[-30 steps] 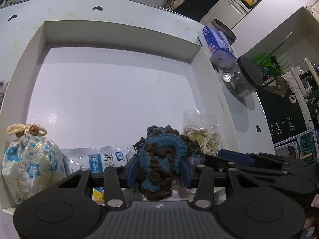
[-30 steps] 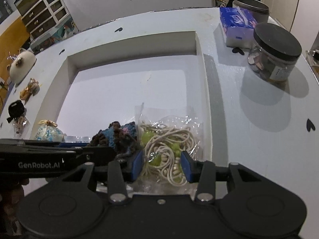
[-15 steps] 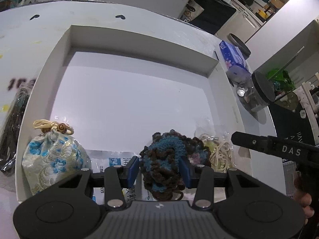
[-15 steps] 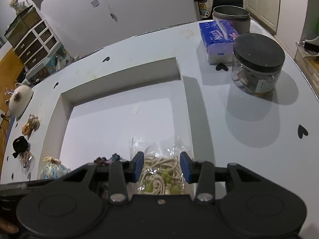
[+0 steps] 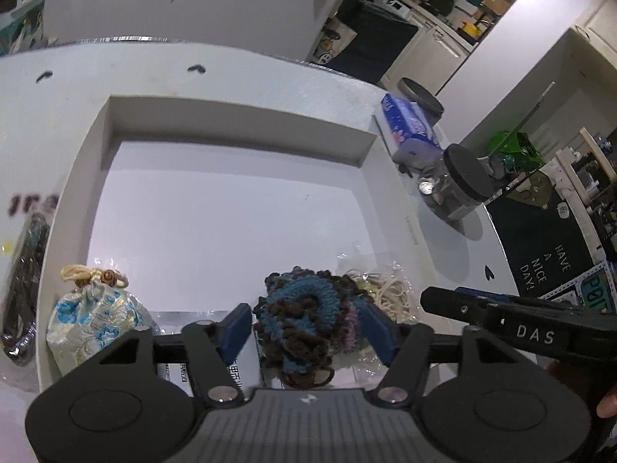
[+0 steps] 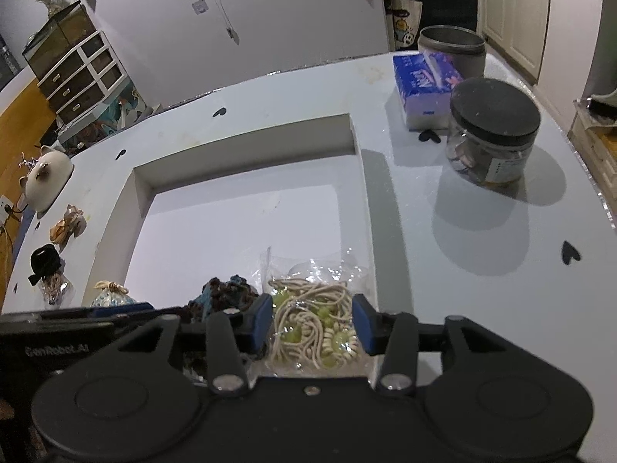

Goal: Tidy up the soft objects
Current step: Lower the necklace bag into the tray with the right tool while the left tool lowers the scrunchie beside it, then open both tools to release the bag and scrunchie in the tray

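A blue and brown crocheted scrunchie lies at the near edge of the white tray, between the fingers of my left gripper, which is open around it. A clear bag of cream cords with green beads lies in the tray's near right corner, between the fingers of my right gripper, which is open. A blue floral drawstring pouch sits in the tray's near left corner. A flat packet with blue print lies under the left fingers.
A blue tissue pack, a black-lidded jar and a metal tin stand right of the tray. Left of it lie a tan scrunchie, a black bow bag and a white pig figure.
Both grippers have pulled back and risen from the tray. The left jaws have widened and let go of the scrunchie. The bag of cords stays in the tray.
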Demonstrator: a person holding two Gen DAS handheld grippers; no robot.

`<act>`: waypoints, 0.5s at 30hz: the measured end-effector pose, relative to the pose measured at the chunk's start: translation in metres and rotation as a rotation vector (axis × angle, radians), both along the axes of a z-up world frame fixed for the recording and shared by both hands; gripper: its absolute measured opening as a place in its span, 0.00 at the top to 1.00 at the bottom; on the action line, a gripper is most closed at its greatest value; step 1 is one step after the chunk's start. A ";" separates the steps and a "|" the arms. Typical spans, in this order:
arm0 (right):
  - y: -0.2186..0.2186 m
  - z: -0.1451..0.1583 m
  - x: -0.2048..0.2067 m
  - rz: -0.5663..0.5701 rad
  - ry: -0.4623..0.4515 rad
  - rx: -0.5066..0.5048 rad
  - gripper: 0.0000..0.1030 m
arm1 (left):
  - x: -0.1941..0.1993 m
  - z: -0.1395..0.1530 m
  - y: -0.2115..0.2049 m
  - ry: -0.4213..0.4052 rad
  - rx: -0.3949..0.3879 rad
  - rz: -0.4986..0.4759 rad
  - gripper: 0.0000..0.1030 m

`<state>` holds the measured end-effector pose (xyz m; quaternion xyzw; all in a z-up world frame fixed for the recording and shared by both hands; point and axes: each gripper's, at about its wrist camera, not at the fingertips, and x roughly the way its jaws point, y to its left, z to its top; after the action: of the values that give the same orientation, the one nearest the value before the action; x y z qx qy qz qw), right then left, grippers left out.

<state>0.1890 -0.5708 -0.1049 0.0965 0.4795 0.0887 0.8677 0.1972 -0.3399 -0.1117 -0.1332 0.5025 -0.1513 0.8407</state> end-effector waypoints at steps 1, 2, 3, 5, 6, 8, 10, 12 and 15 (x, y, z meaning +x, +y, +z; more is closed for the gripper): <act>0.000 0.001 -0.003 -0.001 -0.006 -0.007 0.51 | -0.001 0.003 -0.001 -0.008 0.006 -0.004 0.28; -0.001 0.003 -0.005 -0.001 -0.012 -0.014 0.49 | -0.003 0.005 -0.001 -0.017 0.013 -0.007 0.24; -0.002 0.004 -0.008 -0.001 -0.017 -0.018 0.47 | -0.005 0.007 -0.002 -0.023 0.020 -0.010 0.22; -0.003 0.006 -0.014 -0.003 -0.028 -0.026 0.41 | -0.009 0.011 -0.002 -0.039 0.034 -0.014 0.18; -0.004 0.007 -0.017 -0.005 -0.033 -0.032 0.37 | -0.010 0.013 -0.002 -0.045 0.039 -0.017 0.15; -0.005 0.009 -0.023 -0.012 -0.043 -0.047 0.31 | -0.014 0.016 -0.002 -0.056 0.053 -0.018 0.11; -0.005 0.012 -0.030 -0.014 -0.057 -0.059 0.27 | -0.018 0.018 -0.002 -0.065 0.063 -0.018 0.08; -0.005 0.015 -0.036 -0.020 -0.070 -0.066 0.21 | -0.022 0.020 0.000 -0.072 0.076 -0.013 0.05; -0.005 0.019 -0.045 -0.032 -0.088 -0.076 0.15 | -0.028 0.023 0.003 -0.081 0.089 -0.008 0.01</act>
<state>0.1442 -0.5760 -0.0855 0.0673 0.4425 0.0608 0.8922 0.1688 -0.3368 -0.0887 -0.0875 0.4747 -0.1374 0.8649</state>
